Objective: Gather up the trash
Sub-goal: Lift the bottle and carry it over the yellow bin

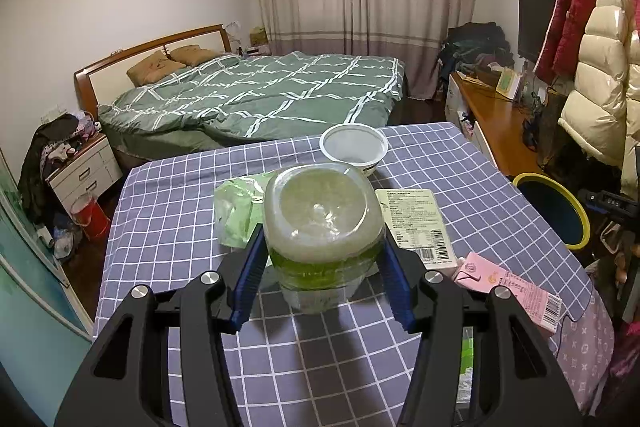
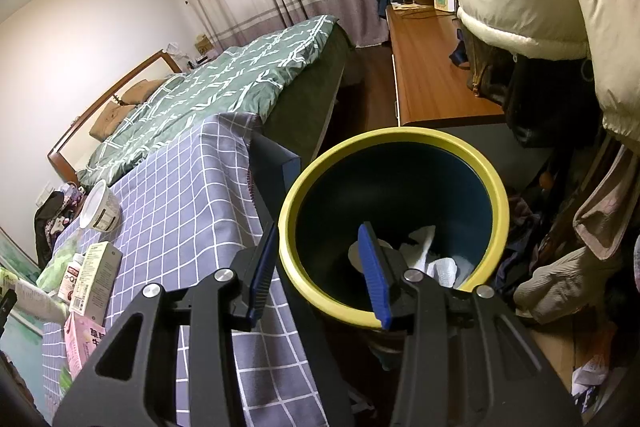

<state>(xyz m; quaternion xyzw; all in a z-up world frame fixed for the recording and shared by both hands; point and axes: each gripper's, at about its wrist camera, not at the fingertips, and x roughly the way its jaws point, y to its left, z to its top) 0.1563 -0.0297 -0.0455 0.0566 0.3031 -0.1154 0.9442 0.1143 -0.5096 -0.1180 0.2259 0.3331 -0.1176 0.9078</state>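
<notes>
One plastic bottle [image 1: 322,223] sits between my left gripper's [image 1: 324,259] blue pads [image 1: 250,273], bottom end toward the camera, and I read the jaws as closed on its green-labelled middle, holding it above the checked cloth of the table [image 1: 176,195] near the near edge. It looks empty, so I judge it light, thin-walled and a little slick; squeezed hard it would buckle and could squirt out, so the labelled belly, where the pads sit now, seems the right place rather than the tapering end. My right gripper [image 2: 316,267] hangs over the yellow-rimmed bin [image 2: 394,143] off the table's right edge, jaws part open with nothing between them; white paper scraps [image 2: 432,255] lie at the bin's bottom. Other trash remains on the cloth: a white cup [image 1: 354,147] toward the far edge, a green wrapper [image 1: 236,211], a flat white box [image 1: 416,223] and a pink carton [image 1: 508,291] at the right edge, all light and easy to crush.
</notes>
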